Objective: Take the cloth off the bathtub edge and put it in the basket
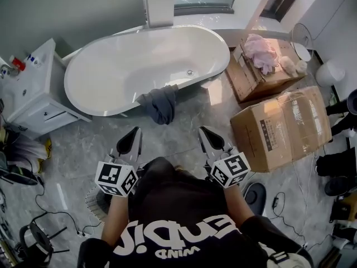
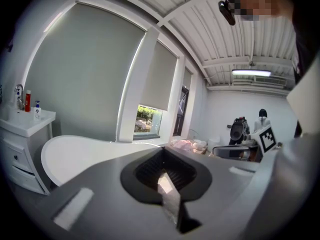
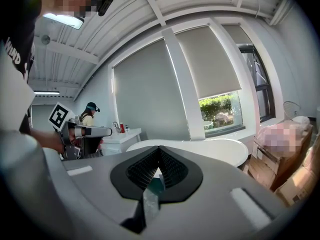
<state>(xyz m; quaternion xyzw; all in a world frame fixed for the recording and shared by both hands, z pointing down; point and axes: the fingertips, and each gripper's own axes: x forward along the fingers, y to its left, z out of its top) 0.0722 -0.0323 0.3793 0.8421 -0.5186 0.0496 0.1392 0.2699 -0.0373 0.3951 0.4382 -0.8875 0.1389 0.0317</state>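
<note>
The left claw (image 1: pixel 134 133) is keeping its jaws pressed together on nothing, and the right claw (image 1: pixel 204 132) is doing the same. Both are hovering side by side over the grey floor (image 1: pixel 83 141) and pointing toward the white bathtub (image 1: pixel 128 60). Just beyond them, roughly midway between the two, the dark cloth (image 1: pixel 160 103) is hanging over the tub's near rim and drooping down its outer side. To the left, a white sink cabinet (image 1: pixel 34 91) is standing against the tub's end. To the right, two cardboard boxes (image 1: pixel 284 128) are sitting on the floor, the farther one carrying pink fabric (image 1: pixel 261 52).
</note>
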